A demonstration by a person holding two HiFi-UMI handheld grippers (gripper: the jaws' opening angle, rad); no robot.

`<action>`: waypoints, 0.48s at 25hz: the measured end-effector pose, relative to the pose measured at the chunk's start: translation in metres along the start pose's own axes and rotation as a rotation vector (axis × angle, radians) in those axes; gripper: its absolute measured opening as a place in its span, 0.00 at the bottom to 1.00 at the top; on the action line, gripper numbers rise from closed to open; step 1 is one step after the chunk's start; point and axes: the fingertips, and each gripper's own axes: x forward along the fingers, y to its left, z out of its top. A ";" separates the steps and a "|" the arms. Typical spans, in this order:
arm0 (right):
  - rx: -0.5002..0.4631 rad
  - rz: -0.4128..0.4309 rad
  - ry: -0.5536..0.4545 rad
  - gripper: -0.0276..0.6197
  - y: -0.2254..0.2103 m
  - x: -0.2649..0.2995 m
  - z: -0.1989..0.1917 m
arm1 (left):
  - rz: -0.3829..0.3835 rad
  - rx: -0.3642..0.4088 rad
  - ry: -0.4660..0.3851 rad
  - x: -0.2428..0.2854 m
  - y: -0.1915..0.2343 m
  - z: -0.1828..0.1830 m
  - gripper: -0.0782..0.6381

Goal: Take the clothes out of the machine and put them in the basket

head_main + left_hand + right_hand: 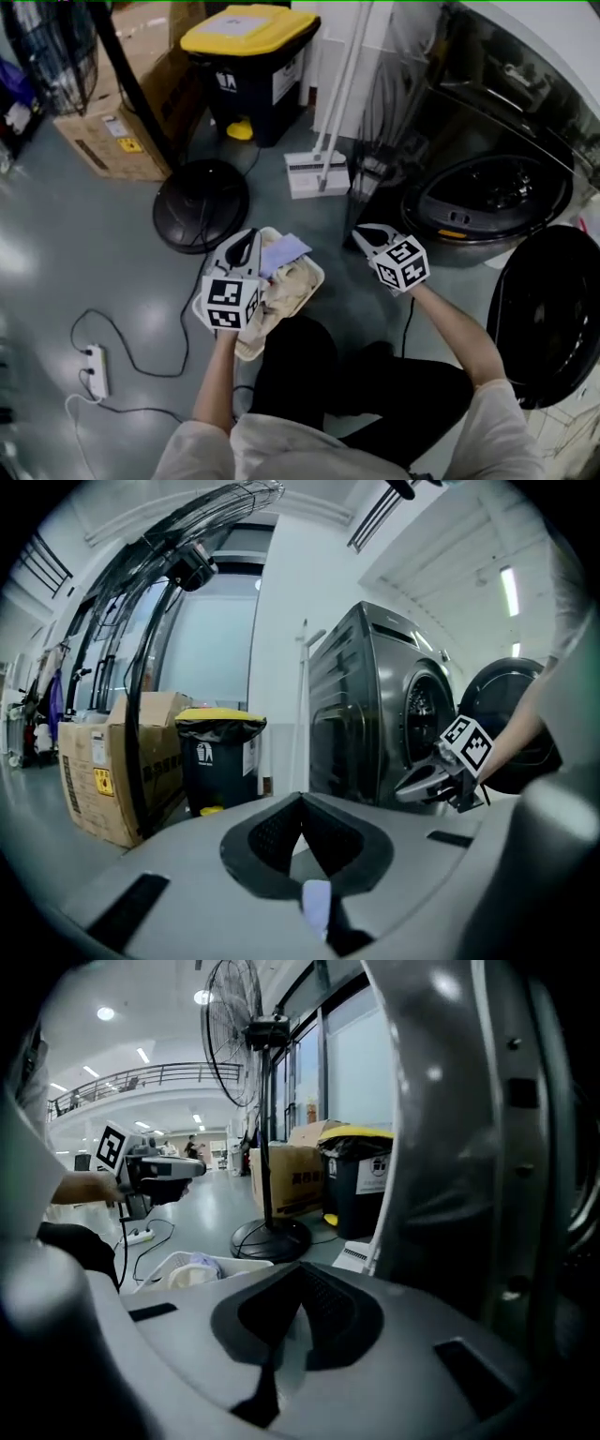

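**Head view.** Left tongs (248, 236), clenched on nothing visible, hover over the basket (319, 275) at frame centre, where clothes (291, 283) already lie. Right tongs (360, 232), clenched and empty, point toward the machine (487, 199) at right, its door (553, 309) open, probably to fetch another garment.

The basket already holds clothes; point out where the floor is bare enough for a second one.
Widest bare floor lies left of the fan base, between the cardboard box and the power strip. A narrower strip runs between the basket and the washing machine. Crowded around the bin and the white cleaning tool.
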 end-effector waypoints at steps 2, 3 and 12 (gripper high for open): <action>0.039 -0.058 -0.043 0.08 -0.018 -0.029 0.005 | -0.039 0.016 -0.002 0.013 -0.014 0.009 0.13; 0.068 -0.092 -0.069 0.08 -0.028 -0.045 0.005 | -0.057 0.023 -0.004 0.019 -0.022 0.012 0.13; 0.273 -0.488 -0.259 0.08 -0.102 -0.205 -0.026 | -0.196 0.067 -0.013 0.062 -0.094 0.037 0.13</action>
